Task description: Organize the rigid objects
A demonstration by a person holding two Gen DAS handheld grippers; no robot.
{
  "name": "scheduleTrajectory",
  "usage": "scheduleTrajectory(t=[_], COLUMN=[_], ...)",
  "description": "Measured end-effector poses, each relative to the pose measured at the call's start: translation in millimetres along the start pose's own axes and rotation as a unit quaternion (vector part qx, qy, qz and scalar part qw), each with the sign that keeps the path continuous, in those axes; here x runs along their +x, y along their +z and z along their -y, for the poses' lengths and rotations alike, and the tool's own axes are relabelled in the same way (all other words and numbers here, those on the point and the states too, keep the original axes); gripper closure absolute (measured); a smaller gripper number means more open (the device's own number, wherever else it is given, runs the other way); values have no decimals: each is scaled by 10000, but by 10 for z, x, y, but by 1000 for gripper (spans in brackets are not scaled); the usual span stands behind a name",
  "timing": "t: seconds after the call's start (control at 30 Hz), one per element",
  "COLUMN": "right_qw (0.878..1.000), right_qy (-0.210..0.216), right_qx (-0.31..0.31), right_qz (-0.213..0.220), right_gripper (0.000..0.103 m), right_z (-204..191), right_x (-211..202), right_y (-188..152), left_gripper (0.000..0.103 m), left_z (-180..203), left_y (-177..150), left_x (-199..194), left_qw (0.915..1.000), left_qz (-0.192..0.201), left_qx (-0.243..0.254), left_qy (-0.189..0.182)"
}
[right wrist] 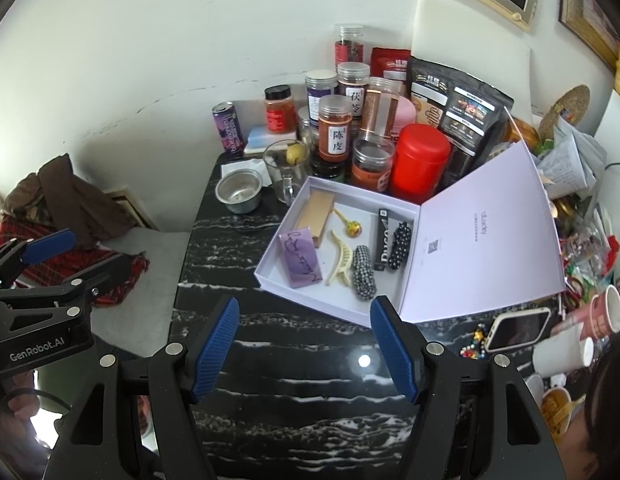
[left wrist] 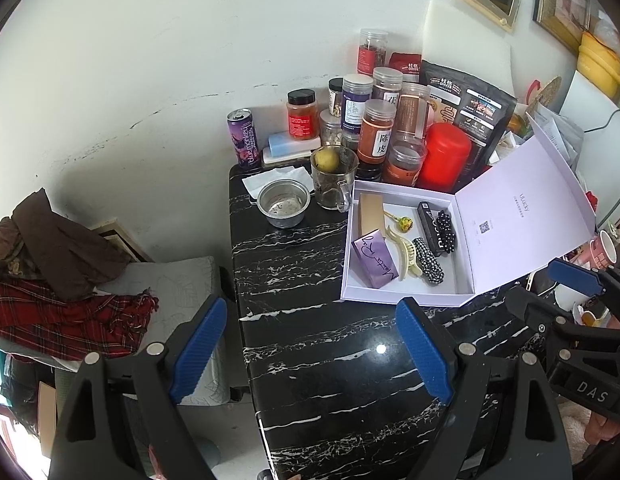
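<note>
A pale lilac box lies open on a black marble-patterned table, its lid swung up and leaning back on the side away from the metal bowl; this box serves as the landmark for everything else. Inside it, from the bowl side toward the lid, lie a gold carton at the far wall, a purple carton in front of that, a cream claw clip, a yellow lollipop beyond the clip, a checked hair clip, a black carton and a black beaded clip nearest the lid. The cartons and clips lie close together, some touching. Just beyond the box's far wall stand a red canister and a cluster of clear jars, with a black pouch behind them. Beside the box's far corner stands a glass mug with a lemon in it, next to the metal bowl, and a purple can stands further back by the wall. On the lid side, near the table edge, lies a phone. The left gripper hovers over bare table in front of the box, jaws spread wide with nothing between them. The right gripper hangs just before the box's near wall, jaws moderately apart and likewise empty
</note>
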State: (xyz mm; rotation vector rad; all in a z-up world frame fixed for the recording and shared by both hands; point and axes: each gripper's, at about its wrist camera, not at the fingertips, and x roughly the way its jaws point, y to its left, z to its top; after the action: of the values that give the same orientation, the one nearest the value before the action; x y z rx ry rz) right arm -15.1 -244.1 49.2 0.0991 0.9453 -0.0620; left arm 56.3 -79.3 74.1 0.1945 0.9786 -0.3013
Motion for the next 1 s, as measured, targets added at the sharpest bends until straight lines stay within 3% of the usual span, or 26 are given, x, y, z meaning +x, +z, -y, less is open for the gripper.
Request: scheduleTrajectory(t=[1.0], right_qw=[10000], right_qy=[-22], right_qx=[-21], right_qz=[-24], right_gripper=[34], right_z=[54], right_x=[-30], right_y=[-36], left_gripper=[16], left_z=[67], left_y=[-10], left_x=[-3], left_qw=[9999], left_qz=[-61], left_qx=[125], left_qy=[-58])
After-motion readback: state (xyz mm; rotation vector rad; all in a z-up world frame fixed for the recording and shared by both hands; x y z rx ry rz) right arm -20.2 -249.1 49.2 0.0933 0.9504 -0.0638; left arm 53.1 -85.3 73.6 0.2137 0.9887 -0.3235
